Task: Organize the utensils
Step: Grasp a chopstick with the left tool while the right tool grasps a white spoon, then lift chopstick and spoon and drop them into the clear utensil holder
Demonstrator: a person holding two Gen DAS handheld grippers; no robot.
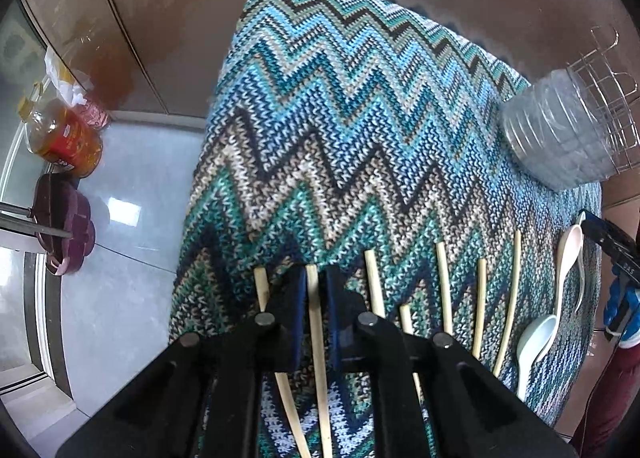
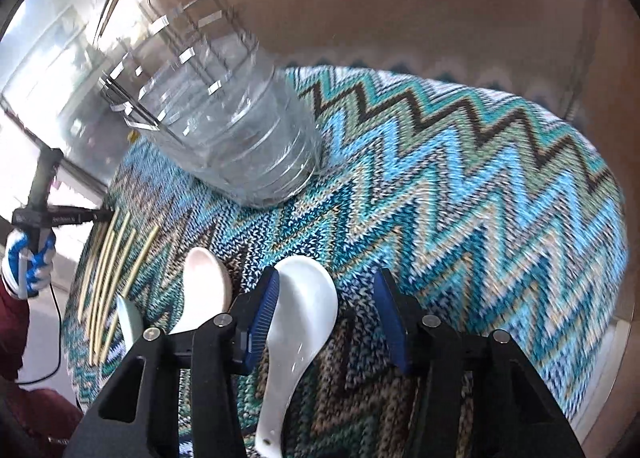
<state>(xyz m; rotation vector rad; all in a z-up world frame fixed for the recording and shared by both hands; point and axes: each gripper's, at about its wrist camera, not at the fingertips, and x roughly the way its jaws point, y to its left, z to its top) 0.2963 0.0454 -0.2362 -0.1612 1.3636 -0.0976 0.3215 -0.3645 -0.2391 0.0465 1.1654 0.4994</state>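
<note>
Bamboo chopstick (image 1: 316, 322) is seen clamped between the nearly closed pads of the left gripper (image 1: 317, 290), low over the zigzag knitted cloth (image 1: 340, 137). More chopsticks (image 1: 444, 290) are laid side by side on the cloth just to its right, one (image 1: 261, 284) just to its left. Further right, two pale spoons (image 1: 568, 258) are noted near the cloth's edge.

White ceramic spoon (image 2: 304, 306) is framed by the right gripper (image 2: 326, 310), whose jaws stand partly open; the left pad is touching or nearly touching the spoon's bowl, the right pad is well clear. No grip is made yet. A pinkish spoon (image 2: 204, 286) lies just beside it, a pale green one (image 2: 130, 318) beyond that.

Farther back, a clear plastic container (image 2: 240, 137) with a wire rack (image 2: 180, 17) behind it is placed upright on the cloth; it is judged to be the likely destination.

Risks noted:
- Glazed, curved spoon bowl may slip or pivot out if pinched off-centre, since the jaws are not centred on it.
- Neighbouring spoon could be nudged as the left pad closes.
- Thin chopstick may rotate in the pads when lifted, held far from its middle.
- Light container may be tipped by a careless drop.
</note>
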